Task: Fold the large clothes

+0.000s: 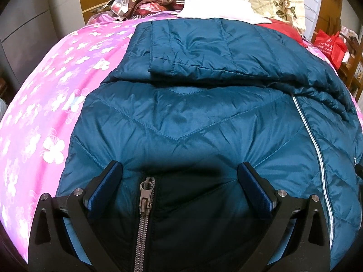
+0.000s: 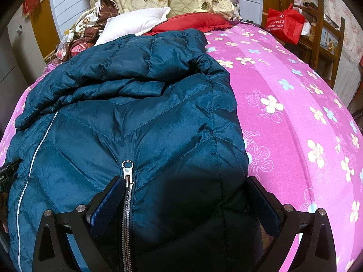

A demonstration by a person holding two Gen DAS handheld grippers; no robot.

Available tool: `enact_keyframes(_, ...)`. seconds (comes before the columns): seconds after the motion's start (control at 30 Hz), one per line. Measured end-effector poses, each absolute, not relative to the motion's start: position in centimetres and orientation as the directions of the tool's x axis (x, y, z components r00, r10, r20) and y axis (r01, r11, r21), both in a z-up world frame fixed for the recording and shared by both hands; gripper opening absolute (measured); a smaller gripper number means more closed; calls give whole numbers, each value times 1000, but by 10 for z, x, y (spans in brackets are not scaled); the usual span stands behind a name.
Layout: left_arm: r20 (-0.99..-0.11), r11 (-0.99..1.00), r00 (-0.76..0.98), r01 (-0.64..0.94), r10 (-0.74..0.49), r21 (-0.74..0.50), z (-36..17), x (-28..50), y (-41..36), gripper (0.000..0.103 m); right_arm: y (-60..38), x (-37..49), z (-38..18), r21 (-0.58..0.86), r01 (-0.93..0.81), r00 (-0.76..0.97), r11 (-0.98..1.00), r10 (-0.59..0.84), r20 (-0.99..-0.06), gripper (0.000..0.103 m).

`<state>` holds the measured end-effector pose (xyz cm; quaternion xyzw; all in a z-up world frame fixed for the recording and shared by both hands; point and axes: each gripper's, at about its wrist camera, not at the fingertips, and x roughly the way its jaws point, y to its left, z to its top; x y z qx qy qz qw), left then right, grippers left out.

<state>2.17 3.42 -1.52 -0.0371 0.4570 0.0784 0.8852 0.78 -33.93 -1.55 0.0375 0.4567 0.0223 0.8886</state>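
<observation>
Hovering low over the teal jacket (image 1: 181, 117), both tongs (image 1: 180, 176) (image 2: 185, 195) gape wide, empty.

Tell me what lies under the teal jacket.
The teal jacket rests on the pink flowered bedsheet, visible around its edges. A folded sleeve lies on top. Anything beneath the jacket's middle is covered.

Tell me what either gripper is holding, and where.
Nothing. Left gripper and right gripper are open, straddling the teal jacket's near end.
</observation>
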Motion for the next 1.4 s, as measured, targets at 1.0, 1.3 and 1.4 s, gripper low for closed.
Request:
enact_keyframes(1.0,-804,985,590,-169,77,-29,-12,17,41,103,-347,7,-13,143,-1,593,990,116,-797,103)
enact_keyframes(1.3,-758,988,643,-157,114,16,19,-14,46,102,-319,-31,33,145,-144,729,979,204,-654,102)
enact_keyframes(1.4,-779,986,611,-154,140,56,14,-35,50,102,-293,-43,27,134,-265,661,955,281,-696,102)
